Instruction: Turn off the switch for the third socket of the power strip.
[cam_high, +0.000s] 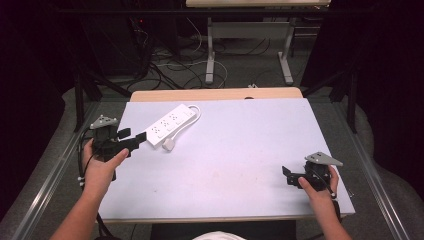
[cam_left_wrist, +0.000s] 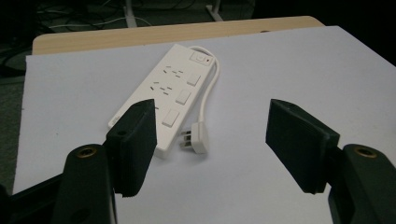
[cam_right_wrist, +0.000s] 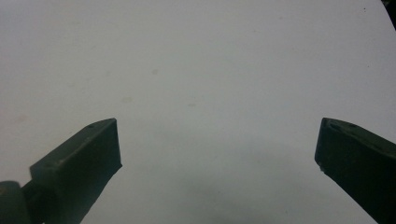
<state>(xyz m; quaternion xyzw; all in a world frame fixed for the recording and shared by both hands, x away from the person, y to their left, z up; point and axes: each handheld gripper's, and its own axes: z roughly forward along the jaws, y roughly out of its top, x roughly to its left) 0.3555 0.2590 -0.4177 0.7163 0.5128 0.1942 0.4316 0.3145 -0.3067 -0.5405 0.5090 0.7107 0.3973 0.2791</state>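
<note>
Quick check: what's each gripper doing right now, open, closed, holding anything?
Left gripper: open, empty, close to the power strip.
Right gripper: open, empty, over the bare table.

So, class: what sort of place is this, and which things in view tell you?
Probably a lab or recording workspace, not a home: a covered table bearing one power strip, loose cables on the floor, and dark curtains around it.

Readable text: none in any view; power strip (cam_left_wrist: 172, 95), ahead of the left gripper (cam_left_wrist: 210, 135): socket faces and red-marked switch carry no legible lettering; plug (cam_left_wrist: 195, 140) beside it: no legible marking
</note>
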